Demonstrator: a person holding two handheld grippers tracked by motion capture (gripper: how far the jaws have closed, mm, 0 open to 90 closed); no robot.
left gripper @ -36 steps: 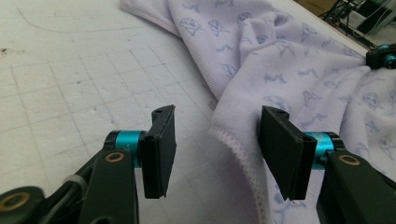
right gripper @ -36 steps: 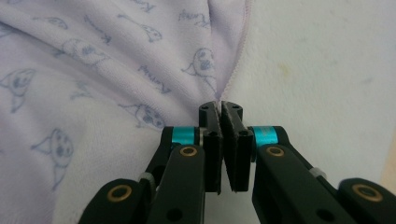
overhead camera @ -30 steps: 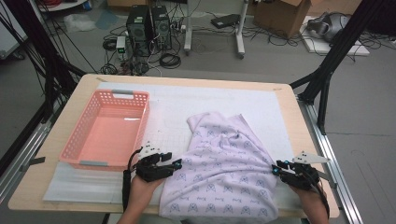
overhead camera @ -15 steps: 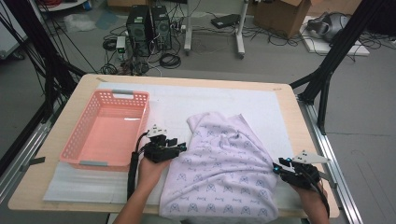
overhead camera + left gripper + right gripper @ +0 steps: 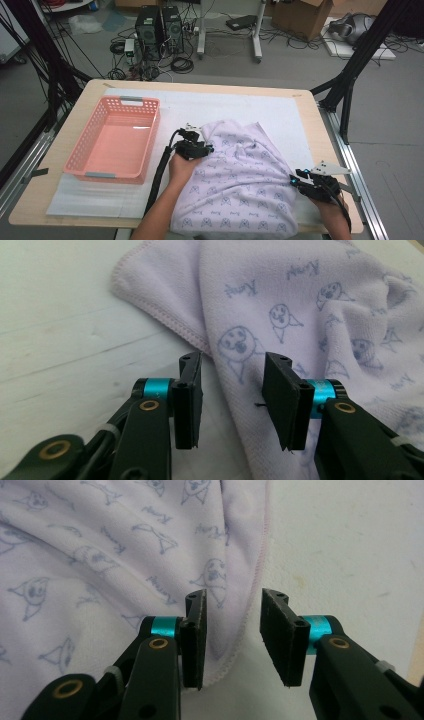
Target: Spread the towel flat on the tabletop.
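Note:
A lilac towel [image 5: 240, 185] printed with small cartoon faces lies rumpled on the white mat, draping over the table's near edge. My left gripper [image 5: 208, 148] is at the towel's left side near its far corner. In the left gripper view the towel [image 5: 280, 305] has its stitched edge between the jaws of my left gripper [image 5: 234, 400]. Those jaws have just been closing, but a gap remains and the pads do not pinch. My right gripper [image 5: 295, 178] sits at the towel's right edge. Its jaws [image 5: 234, 635] stand apart around the towel's hem [image 5: 245, 615].
An empty pink plastic basket [image 5: 100, 175] stands on the left of the mat. The white mat [image 5: 280, 112] covers most of the wooden table [image 5: 90, 92]. Black frame posts [image 5: 350, 75] rise beside the table's right side.
My left gripper has travelled away from the person along the towel's left edge, toward the far corner, and its jaws look narrower. The right gripper has stayed put.

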